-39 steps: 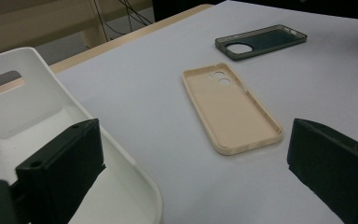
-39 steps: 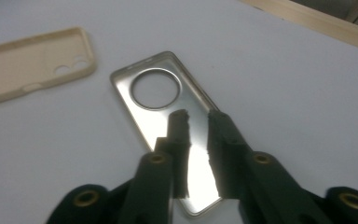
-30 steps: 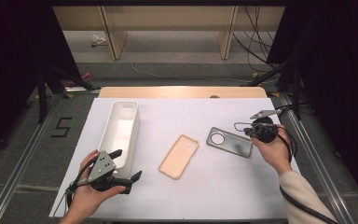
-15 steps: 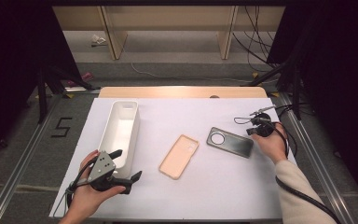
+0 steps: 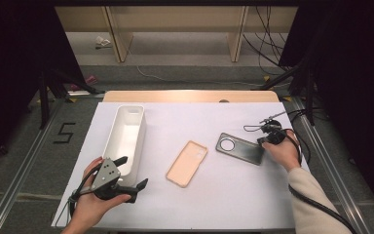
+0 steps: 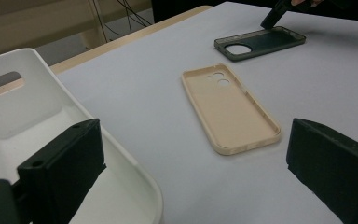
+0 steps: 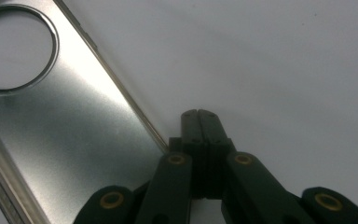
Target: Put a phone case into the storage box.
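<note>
A dark grey phone case [image 5: 240,148] with a round camera hole lies flat at the table's right. My right gripper [image 5: 264,140] is shut with nothing between its jaws. Its tips [image 7: 198,116] sit low, right beside the rim of the dark case [image 7: 51,121]; I cannot tell whether they touch it. A beige phone case [image 5: 187,163] lies hollow side up in the middle. My left gripper [image 5: 132,171] stands open and empty at the near end of a long white bin [image 5: 125,139]. The left gripper view shows the beige case [image 6: 230,112] ahead and the dark case [image 6: 261,43] beyond it.
The table top [image 5: 224,195] is covered in white, with a wooden strip [image 5: 190,96] along its far edge. Metal rails run along both sides. Cables [image 5: 297,114] lie at the far right corner. The white bin [image 6: 18,107] is empty.
My right gripper has sunk a little towards the table at the dark case's right end. The left gripper and both cases have kept still.
</note>
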### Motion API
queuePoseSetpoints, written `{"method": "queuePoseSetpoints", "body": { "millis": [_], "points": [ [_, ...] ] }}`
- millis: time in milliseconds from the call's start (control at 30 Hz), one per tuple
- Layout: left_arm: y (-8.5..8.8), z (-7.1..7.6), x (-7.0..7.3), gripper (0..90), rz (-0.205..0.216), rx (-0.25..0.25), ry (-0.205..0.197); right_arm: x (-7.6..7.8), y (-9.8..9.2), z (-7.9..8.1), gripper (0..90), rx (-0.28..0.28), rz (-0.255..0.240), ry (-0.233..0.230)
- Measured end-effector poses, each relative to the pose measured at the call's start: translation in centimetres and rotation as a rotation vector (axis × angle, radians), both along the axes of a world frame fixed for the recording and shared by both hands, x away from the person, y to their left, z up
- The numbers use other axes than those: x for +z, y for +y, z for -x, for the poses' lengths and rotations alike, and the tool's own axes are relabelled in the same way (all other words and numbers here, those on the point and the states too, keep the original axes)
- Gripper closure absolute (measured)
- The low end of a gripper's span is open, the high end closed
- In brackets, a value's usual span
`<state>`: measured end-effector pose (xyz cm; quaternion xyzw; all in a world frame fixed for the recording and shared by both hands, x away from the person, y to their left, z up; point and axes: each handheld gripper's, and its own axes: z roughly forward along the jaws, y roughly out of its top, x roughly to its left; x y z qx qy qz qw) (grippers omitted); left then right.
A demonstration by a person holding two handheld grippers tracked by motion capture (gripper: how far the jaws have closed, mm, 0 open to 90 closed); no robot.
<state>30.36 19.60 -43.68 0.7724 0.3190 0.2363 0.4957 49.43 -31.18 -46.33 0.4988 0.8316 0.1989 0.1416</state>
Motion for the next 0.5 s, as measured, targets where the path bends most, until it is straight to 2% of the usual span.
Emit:
{"method": "queuePoseSetpoints", "body": {
  "millis": [300, 500],
  "points": [
    [0.2, 0.1, 0.1, 3.6, 0.001, 0.006, -0.003, 0.3, 0.3, 1.0, 90.0, 0.034, 0.016, 0.05],
    [0.2, 0.1, 0.1, 3.6, -0.002, 0.006, -0.006, 0.6, 1.1, 2.5, 90.0, 0.084, 0.076, 0.09]
  ]
}}
